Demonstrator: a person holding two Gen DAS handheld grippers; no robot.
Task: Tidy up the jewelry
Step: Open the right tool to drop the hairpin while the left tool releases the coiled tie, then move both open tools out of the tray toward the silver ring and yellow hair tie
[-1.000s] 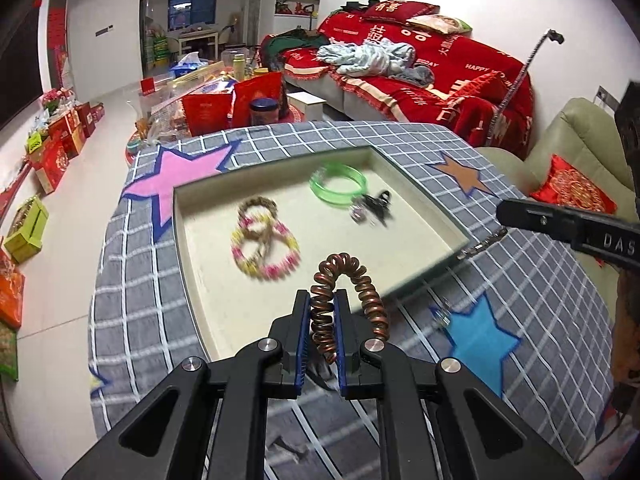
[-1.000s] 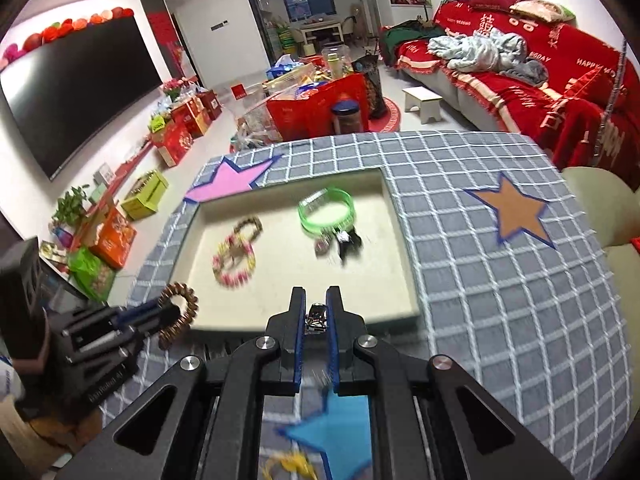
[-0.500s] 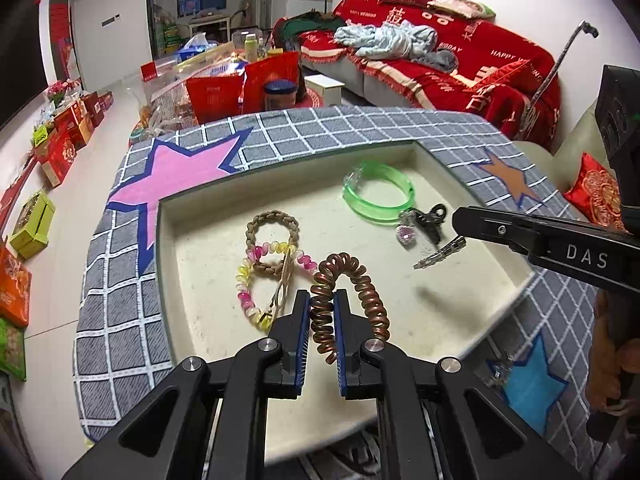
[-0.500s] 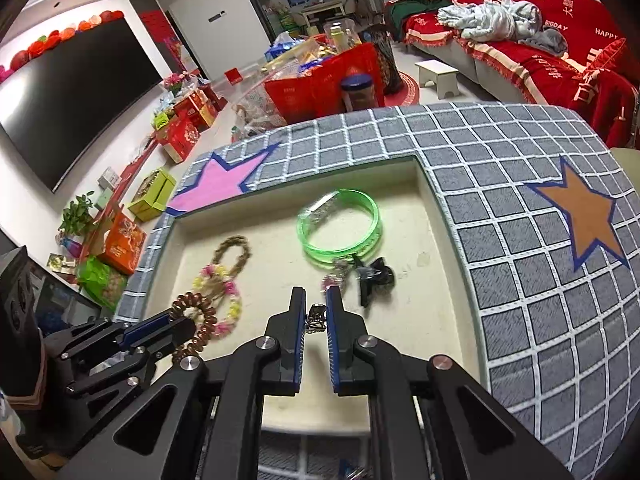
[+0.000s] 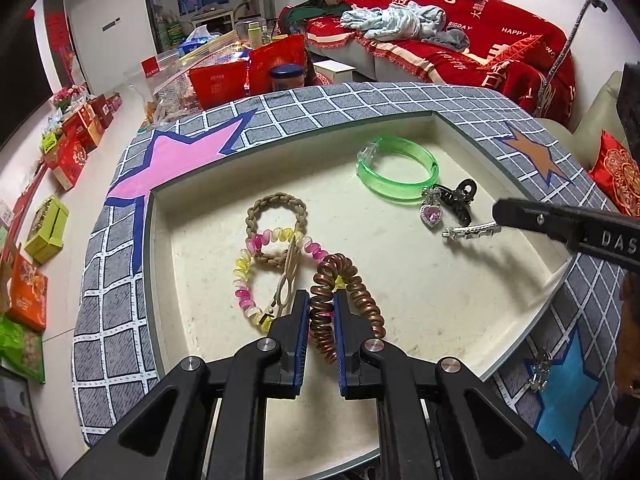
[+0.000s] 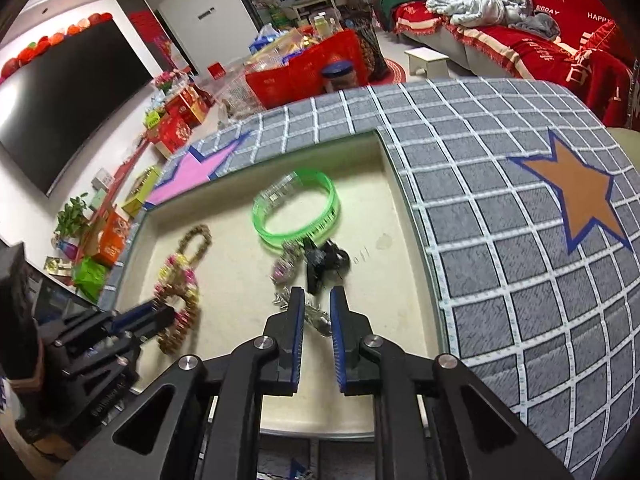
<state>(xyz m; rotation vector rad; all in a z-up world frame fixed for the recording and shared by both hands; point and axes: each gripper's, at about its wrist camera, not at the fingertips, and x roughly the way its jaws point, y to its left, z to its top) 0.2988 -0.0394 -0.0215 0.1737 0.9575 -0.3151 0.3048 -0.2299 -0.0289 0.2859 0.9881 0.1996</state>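
Note:
A cream tray [image 5: 149, 240] sits sunk in the checked tablecloth [image 6: 500, 240]. My left gripper [image 5: 320, 297] is shut on a brown spiral hair tie [image 5: 354, 282], low over the tray's near part. The jaws of my right gripper [image 6: 316, 293] are opening. A silver hair clip [image 6: 318, 318] lies loose between its pads, just above the tray floor. In the left wrist view that clip [image 5: 472, 232] sticks out sideways from the right gripper's tip [image 5: 500, 216]. The right wrist view shows the left gripper [image 6: 172, 314] at the lower left.
In the tray lie a green bangle [image 5: 396, 168], a black claw clip [image 5: 456, 198], a pink heart pendant [image 5: 430, 214], a braided tie [image 5: 276, 212], a pink-and-yellow coil [image 5: 244, 280] and a beige clip [image 5: 288, 276]. A small silver piece [image 5: 540, 372] rests on the blue star.
Both grippers came forward and down from the cloth to over the tray. The right jaws have parted slightly, and the silver clip has swung from hanging to lying sideways.

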